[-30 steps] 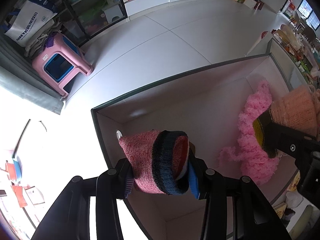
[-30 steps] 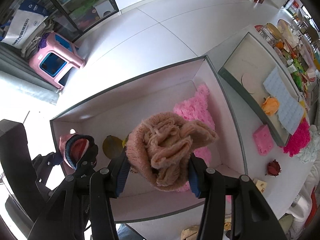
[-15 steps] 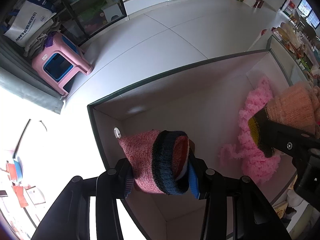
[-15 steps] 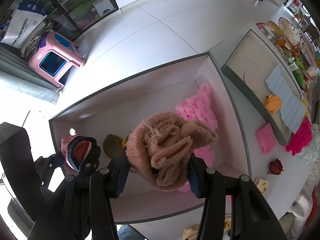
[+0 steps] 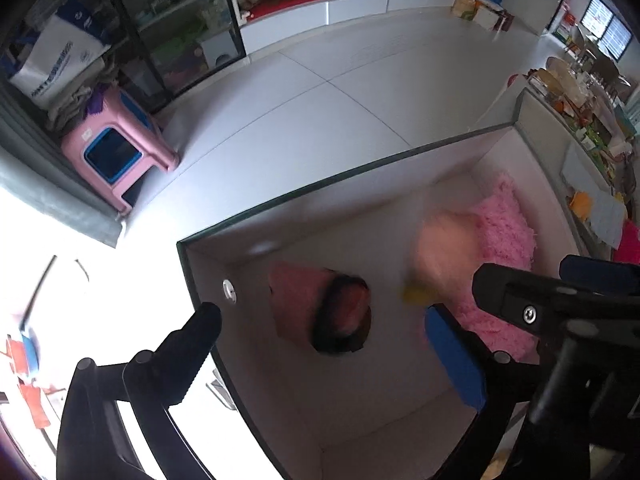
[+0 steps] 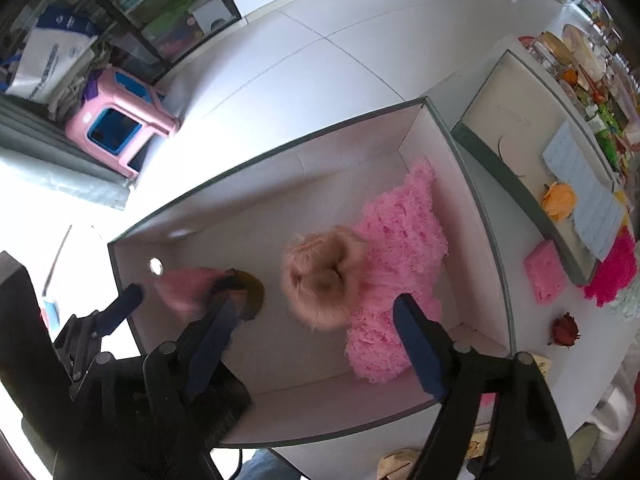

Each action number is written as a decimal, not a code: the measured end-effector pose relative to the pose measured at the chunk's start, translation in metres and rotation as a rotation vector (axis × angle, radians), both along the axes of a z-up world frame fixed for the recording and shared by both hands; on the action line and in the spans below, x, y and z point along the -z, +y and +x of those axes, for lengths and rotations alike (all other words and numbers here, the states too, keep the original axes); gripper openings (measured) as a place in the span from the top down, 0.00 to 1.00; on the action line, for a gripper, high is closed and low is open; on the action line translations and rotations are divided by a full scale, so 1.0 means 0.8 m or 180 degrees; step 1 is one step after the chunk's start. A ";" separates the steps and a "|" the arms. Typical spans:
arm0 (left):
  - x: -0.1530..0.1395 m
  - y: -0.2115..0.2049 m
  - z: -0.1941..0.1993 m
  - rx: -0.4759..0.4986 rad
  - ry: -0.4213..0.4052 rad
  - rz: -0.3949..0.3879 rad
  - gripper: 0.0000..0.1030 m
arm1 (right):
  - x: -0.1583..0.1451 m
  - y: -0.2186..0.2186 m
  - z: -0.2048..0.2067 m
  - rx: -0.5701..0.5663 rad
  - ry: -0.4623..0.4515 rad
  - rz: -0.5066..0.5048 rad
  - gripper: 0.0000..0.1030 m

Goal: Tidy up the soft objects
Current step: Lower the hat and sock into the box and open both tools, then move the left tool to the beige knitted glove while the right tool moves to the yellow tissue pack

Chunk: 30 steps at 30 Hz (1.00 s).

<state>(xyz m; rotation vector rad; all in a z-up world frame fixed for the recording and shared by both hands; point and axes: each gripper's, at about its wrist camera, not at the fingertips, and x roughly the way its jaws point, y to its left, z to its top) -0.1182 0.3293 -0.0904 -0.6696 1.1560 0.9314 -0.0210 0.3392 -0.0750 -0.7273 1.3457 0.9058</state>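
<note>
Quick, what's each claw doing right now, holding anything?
Left gripper: open, just released the striped knit roll.
Right gripper: open, just released the peach knit bundle.

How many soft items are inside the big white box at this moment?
3 clearly: a striped pink knit roll near the left wall, a peach knit bundle in the middle, a fluffy pink piece on the right. Others may be hidden beneath.

Left gripper (image 5: pixel 320 344): black frame, blue pads, pointing steeply down, jaws have just been opening, now spread wide, nothing pressed between them. Right gripper (image 6: pixel 316 312): same build, pointing straight down, jaws have just been opening, pads clear of anything. The two sit side by side, close together.
</note>
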 end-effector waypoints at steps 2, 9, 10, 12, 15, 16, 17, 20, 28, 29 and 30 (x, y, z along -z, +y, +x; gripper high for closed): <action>0.002 -0.001 0.002 0.0024 0.0048 -0.0032 0.01 | -0.002 -0.003 0.004 0.0047 0.0029 0.0013 0.16; 0.001 -0.008 0.004 0.0095 0.0174 -0.0042 0.01 | -0.012 -0.024 0.022 0.0244 -0.0045 0.0088 0.00; 0.001 -0.010 0.004 0.0115 0.0188 -0.0049 0.01 | -0.012 -0.028 0.023 0.0276 -0.0039 0.0082 0.00; 0.000 -0.015 0.006 0.0138 0.0235 -0.0041 0.01 | -0.012 -0.033 0.026 0.0326 -0.0026 0.0069 0.00; -0.004 -0.018 0.007 0.0174 0.0298 -0.0016 0.01 | -0.015 -0.041 0.031 0.0384 -0.0009 0.0051 0.00; -0.005 -0.019 0.007 0.0187 0.0311 -0.0008 0.01 | -0.015 -0.044 0.031 0.0400 -0.0004 0.0048 0.00; -0.006 -0.021 0.007 0.0206 0.0347 0.0010 0.01 | -0.015 -0.046 0.033 0.0407 0.0005 0.0044 0.00; -0.011 -0.027 0.011 0.0251 0.0468 0.0092 0.01 | -0.019 -0.056 0.035 0.0433 0.0003 0.0065 0.00; -0.022 -0.050 0.016 0.0484 0.0519 0.0117 0.01 | -0.027 -0.081 0.028 0.0479 0.0036 0.0175 0.00; -0.023 -0.056 0.018 0.0535 0.0533 0.0127 0.01 | -0.028 -0.086 0.029 0.0492 0.0041 0.0188 0.00; -0.023 -0.062 0.021 0.0583 0.0543 0.0135 0.01 | -0.029 -0.092 0.030 0.0515 0.0047 0.0205 0.00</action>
